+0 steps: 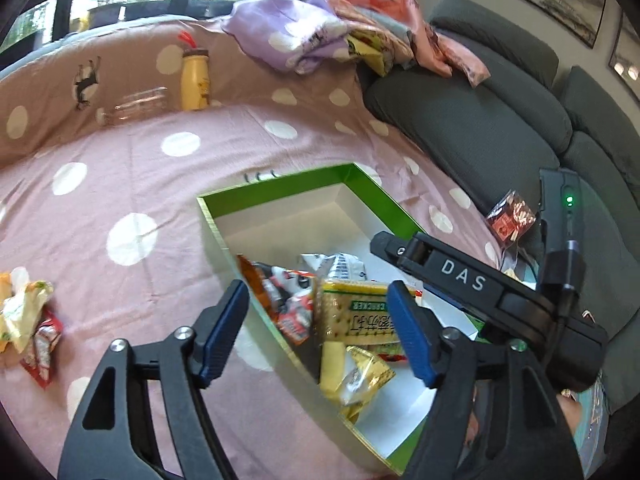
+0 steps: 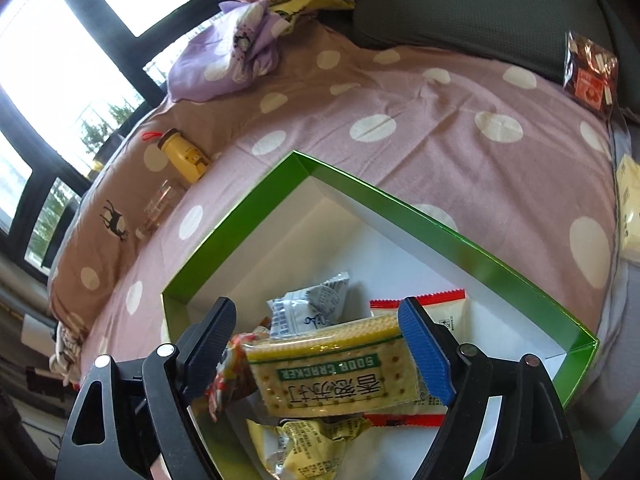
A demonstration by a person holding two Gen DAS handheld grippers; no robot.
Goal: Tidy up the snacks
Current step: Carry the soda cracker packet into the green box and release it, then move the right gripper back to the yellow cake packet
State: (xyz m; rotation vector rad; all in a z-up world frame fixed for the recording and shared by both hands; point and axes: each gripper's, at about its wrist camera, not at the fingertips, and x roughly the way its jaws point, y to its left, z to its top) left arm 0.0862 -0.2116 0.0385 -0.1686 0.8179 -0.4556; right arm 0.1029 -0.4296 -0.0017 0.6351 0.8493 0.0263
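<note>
A green box [image 1: 280,190] [image 2: 228,236] with a white inside lies on the pink dotted blanket. In it are several snack packs: a yellow soda cracker pack [image 2: 332,364] [image 1: 352,320], a silver pack [image 2: 308,304], a red-and-white pack [image 2: 444,308] and crumpled yellow packs [image 2: 308,448]. My right gripper [image 2: 320,346] is open over the near end of the box. The cracker pack lies between its jaws, and the left pad stands clear of it. My left gripper [image 1: 316,334] is open and empty above the box's near left wall. The right gripper's black body [image 1: 460,276] crosses beside it.
Loose snack packs [image 1: 28,320] lie left of the box. A red packet [image 1: 510,220] [image 2: 590,76] sits by the grey sofa cushion [image 1: 480,120]. A yellow bottle [image 1: 195,80], a clear glass [image 1: 136,104] and bundled clothes [image 1: 288,36] are at the back.
</note>
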